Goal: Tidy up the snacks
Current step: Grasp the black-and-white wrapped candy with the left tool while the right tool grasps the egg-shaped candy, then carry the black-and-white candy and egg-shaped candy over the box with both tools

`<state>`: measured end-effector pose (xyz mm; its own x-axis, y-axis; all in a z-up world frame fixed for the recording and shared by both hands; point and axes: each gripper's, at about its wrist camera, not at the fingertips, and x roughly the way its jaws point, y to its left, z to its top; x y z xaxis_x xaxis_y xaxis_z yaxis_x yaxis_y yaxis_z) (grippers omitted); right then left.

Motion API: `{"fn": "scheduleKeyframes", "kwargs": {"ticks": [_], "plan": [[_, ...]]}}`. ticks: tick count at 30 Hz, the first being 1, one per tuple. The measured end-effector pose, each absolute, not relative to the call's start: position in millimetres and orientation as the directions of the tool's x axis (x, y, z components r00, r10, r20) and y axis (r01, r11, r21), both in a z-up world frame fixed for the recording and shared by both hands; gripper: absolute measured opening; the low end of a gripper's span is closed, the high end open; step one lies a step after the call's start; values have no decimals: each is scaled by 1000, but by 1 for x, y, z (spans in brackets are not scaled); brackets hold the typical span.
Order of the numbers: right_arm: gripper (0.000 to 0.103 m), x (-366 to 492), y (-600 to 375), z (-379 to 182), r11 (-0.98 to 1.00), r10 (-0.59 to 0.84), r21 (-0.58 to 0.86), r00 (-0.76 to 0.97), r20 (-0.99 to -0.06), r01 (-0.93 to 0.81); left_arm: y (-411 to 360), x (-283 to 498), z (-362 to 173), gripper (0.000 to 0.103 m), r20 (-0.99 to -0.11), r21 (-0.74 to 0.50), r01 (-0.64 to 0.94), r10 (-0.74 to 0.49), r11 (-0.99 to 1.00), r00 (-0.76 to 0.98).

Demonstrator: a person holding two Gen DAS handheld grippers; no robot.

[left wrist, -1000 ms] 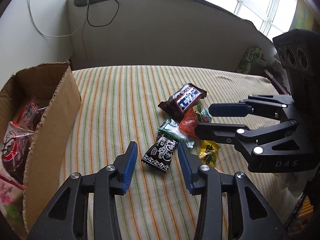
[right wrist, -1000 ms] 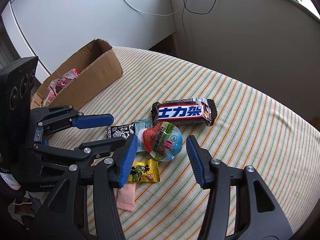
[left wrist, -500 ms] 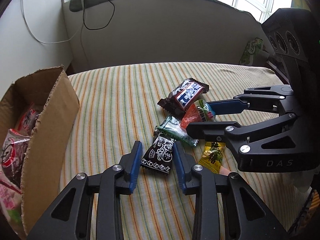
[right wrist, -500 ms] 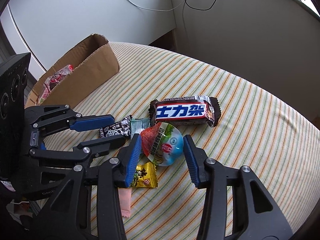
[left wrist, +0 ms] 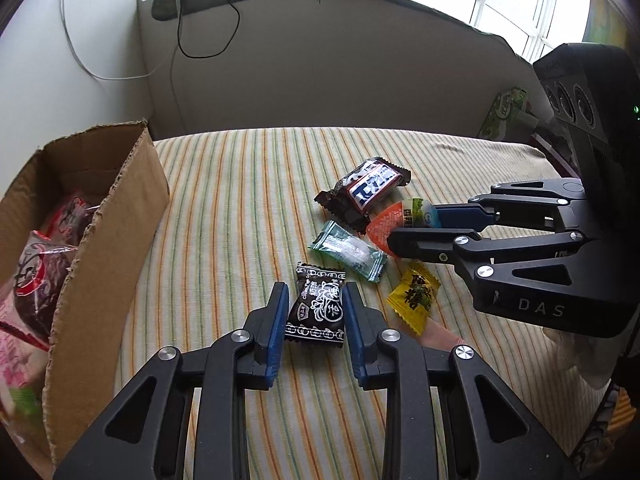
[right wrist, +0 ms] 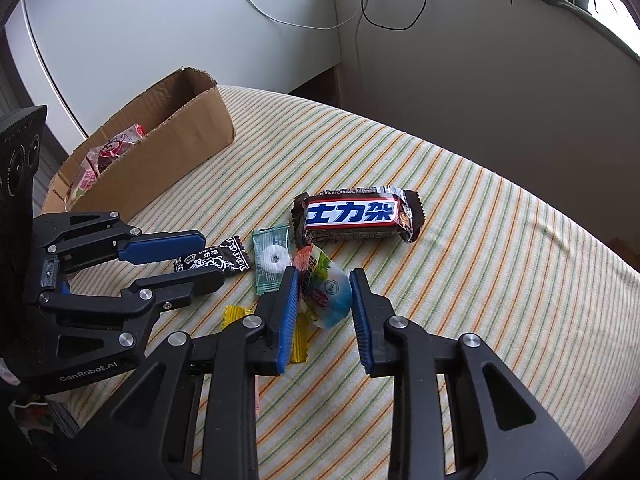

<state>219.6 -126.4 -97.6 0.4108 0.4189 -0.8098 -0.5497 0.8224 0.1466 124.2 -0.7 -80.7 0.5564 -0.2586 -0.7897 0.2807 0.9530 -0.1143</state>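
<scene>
Snacks lie in a cluster on the striped cloth. My left gripper (left wrist: 315, 304) is shut on a black candy packet (left wrist: 318, 307), also seen in the right wrist view (right wrist: 216, 261). My right gripper (right wrist: 325, 294) is shut on a round jelly cup with an orange, green and blue lid (right wrist: 324, 290), which shows tilted in the left wrist view (left wrist: 400, 220). A brown chocolate bar (right wrist: 356, 218) lies just beyond it. A green mint packet (left wrist: 348, 249) and a yellow candy (left wrist: 412, 298) lie between the grippers.
An open cardboard box (left wrist: 120, 216) holding red and pink snack bags stands at the left; it also shows in the right wrist view (right wrist: 168, 148). A pink candy (left wrist: 440, 338) lies near the yellow one. A padded backrest (left wrist: 320, 80) rises behind the cloth.
Both grippers moved forward and closed. The left fingers closed on the black candy packet. The right fingers closed on the jelly cup, which tipped up on edge.
</scene>
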Motion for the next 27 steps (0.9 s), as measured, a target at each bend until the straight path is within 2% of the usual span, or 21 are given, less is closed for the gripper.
{"fn": "scheduleKeyframes", "kwargs": {"ticks": [5, 7, 17, 18, 20, 21, 22, 27], "plan": [[26, 211, -135, -86, 827, 427, 152, 428, -797, -541, -2, 117, -76, 26, -775, -117, 280, -264, 953, 574], [26, 207, -137, -81, 828, 427, 151, 435, -792, -539, -1, 113, -73, 7, -771, -122, 278, -267, 953, 577], [26, 196, -141, -74, 833, 414, 132, 448, -793, -537, 4, 115, -76, 7, -767, -160, 275, -294, 948, 570], [26, 196, -141, -75, 833, 414, 133, 447, -793, -537, 3, 114, -76, 10, -770, -162, 285, -301, 945, 562], [26, 198, -142, -76, 835, 414, 136, 447, -793, -533, 0, 113, -75, 24, -768, -154, 289, -298, 945, 567], [26, 198, -143, -77, 836, 414, 138, 446, -793, -531, 0, 113, -74, 34, -767, -161, 291, -305, 943, 565], [26, 199, -143, -78, 837, 412, 138, 445, -795, -529, -1, 114, -75, 37, -765, -164, 294, -310, 942, 565], [26, 200, -146, -80, 839, 413, 141, 445, -795, -526, -9, 117, -88, 37, -802, -126, 293, -271, 948, 533]]}}
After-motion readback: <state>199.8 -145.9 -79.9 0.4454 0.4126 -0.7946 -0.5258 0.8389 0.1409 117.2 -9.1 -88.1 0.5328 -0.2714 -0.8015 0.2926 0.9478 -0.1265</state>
